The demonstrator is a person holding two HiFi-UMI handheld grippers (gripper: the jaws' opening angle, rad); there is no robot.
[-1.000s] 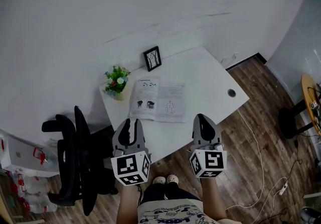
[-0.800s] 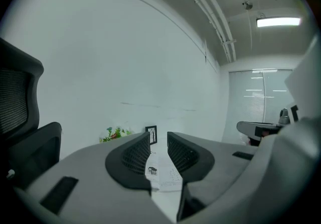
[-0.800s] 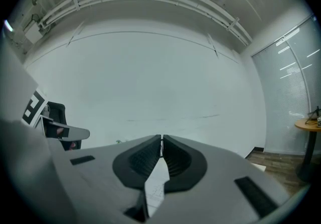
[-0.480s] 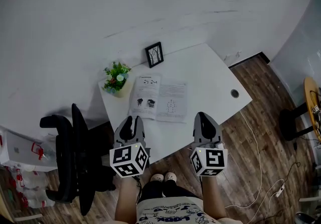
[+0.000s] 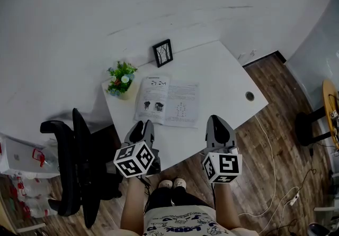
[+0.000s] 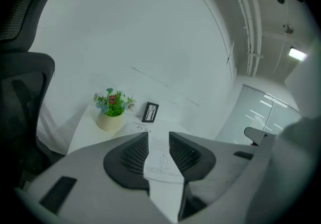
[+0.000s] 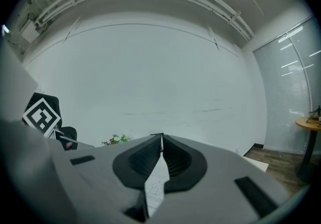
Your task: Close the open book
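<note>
An open book (image 5: 168, 101) lies flat on the white desk (image 5: 222, 79), both printed pages facing up. My left gripper (image 5: 143, 124) hovers at the desk's near edge, just short of the book's left page. Its jaws have just been opening and stand apart with nothing between them. In the left gripper view the gripper (image 6: 158, 134) frames the book (image 6: 161, 162) beyond its tips. My right gripper (image 5: 217, 119) hangs at the near edge, right of the book, fingertips together. In the right gripper view the gripper (image 7: 161, 136) shows a strip of printed page (image 7: 155, 188) below its closed tips.
A potted plant (image 5: 121, 79) stands at the desk's far left corner and a small black picture frame (image 5: 162, 53) behind the book. A cable hole (image 5: 249, 96) sits near the right edge. A black office chair (image 5: 74, 161) stands left of the desk on wooden floor.
My left gripper has dropped lower and rolled, its marker cube now tilted. The right gripper has crept slightly toward the desk. The book has not moved.
</note>
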